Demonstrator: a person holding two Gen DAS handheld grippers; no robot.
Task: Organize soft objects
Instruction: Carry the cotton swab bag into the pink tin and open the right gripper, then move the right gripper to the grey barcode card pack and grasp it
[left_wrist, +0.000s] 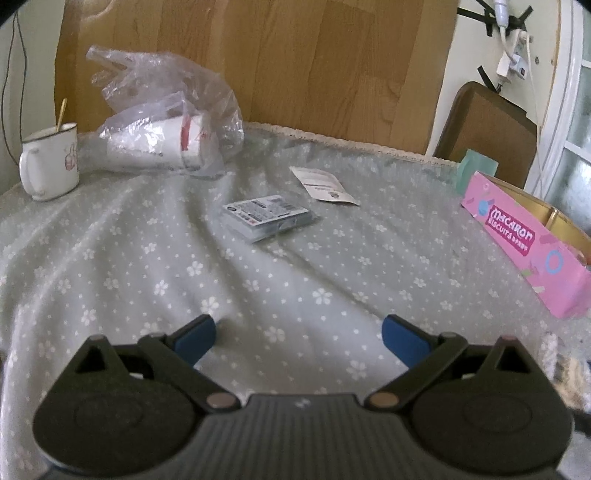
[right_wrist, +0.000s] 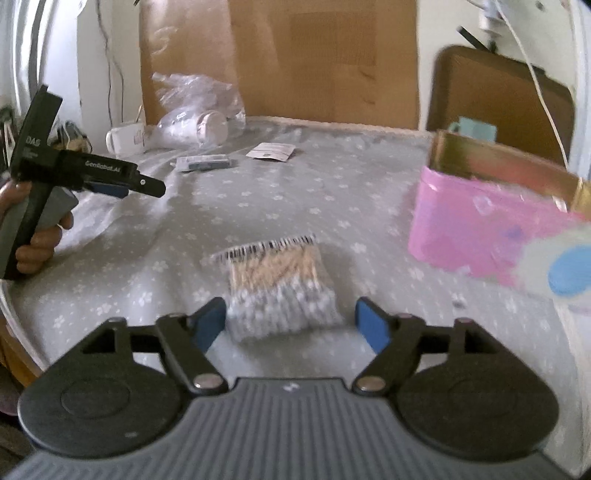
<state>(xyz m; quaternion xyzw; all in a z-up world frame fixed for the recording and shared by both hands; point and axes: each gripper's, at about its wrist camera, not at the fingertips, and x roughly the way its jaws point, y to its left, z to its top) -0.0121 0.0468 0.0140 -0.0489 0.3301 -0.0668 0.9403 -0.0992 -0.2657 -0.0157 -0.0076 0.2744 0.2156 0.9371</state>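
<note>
A bag of cotton swabs (right_wrist: 280, 286) lies on the flowered cloth just ahead of my right gripper (right_wrist: 290, 321), which is open with the bag's near end between its blue fingers (right_wrist: 208, 323). My left gripper (left_wrist: 299, 338) is open and empty over bare cloth; it also shows in the right wrist view (right_wrist: 122, 186) at the left. A flat blue-grey packet (left_wrist: 266, 218) (right_wrist: 203, 162) and a white sachet (left_wrist: 327, 184) (right_wrist: 271, 151) lie further back. A pink macaron box (left_wrist: 524, 243) (right_wrist: 491, 221), open on top, stands at the right.
A crumpled clear plastic bag with paper cups (left_wrist: 166, 129) (right_wrist: 195, 118) lies at the back left. A white mug with a spoon (left_wrist: 50, 162) stands at the far left. A wooden board (left_wrist: 295, 66) backs the table. A fuzzy pale object with a blue patch (right_wrist: 565, 269) is at the right edge.
</note>
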